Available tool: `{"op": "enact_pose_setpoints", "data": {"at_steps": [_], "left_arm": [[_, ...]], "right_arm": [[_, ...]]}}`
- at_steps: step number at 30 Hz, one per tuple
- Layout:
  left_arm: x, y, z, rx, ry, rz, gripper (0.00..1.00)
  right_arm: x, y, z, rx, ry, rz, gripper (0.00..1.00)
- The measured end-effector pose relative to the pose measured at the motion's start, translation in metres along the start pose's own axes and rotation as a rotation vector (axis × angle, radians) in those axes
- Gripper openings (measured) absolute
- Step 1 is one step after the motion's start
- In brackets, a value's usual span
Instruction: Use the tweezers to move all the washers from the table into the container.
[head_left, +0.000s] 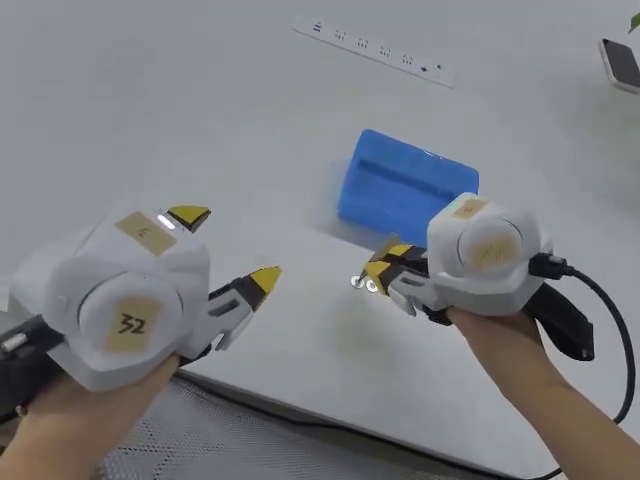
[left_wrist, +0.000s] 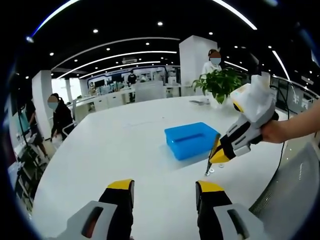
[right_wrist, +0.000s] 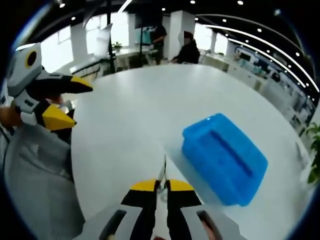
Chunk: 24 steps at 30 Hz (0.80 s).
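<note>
Pinched narrow on the tweezers (right_wrist: 164, 167) in the right gripper (right_wrist: 161, 186), tips down by the washers (head_left: 365, 284) on the table (head_left: 200, 120), just on the near side of the blue container (head_left: 405, 190). Spread wide and empty on the left gripper (left_wrist: 165, 186), well to the left.

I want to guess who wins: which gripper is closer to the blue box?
Right. The right gripper, shut on the tweezers, sits just in front of the blue box. The left gripper hangs open farther off to the side.
</note>
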<state>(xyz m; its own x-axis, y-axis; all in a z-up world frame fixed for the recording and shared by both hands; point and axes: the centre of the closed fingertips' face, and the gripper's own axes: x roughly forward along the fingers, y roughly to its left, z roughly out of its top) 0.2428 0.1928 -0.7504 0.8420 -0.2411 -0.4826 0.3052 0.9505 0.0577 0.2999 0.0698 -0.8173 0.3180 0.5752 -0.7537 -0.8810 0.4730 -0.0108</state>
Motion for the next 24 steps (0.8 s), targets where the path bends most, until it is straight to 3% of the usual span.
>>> {"op": "enact_pose_setpoints", "data": {"at_steps": [4, 8, 14, 18, 24], "left_arm": [[0.001, 0.001, -0.002, -0.004, 0.008, 0.006, 0.55], [0.003, 0.002, -0.003, 0.001, 0.019, 0.023, 0.7], [0.001, 0.006, 0.0, -0.001, 0.0, 0.044, 0.8], [0.0, 0.006, 0.005, -0.018, -0.028, 0.044, 0.84], [0.001, 0.007, 0.001, -0.006, -0.011, 0.053, 0.84]], "right_arm": [[-0.009, 0.0, 0.007, 0.003, -0.029, -0.002, 0.03], [-0.021, -0.002, 0.021, -0.016, -0.056, -0.011, 0.03], [-0.039, -0.009, 0.05, -0.035, -0.122, -0.031, 0.03], [-0.044, -0.016, 0.068, -0.047, -0.164, -0.051, 0.03], [-0.041, -0.031, 0.085, -0.039, -0.195, -0.084, 0.03]]}}
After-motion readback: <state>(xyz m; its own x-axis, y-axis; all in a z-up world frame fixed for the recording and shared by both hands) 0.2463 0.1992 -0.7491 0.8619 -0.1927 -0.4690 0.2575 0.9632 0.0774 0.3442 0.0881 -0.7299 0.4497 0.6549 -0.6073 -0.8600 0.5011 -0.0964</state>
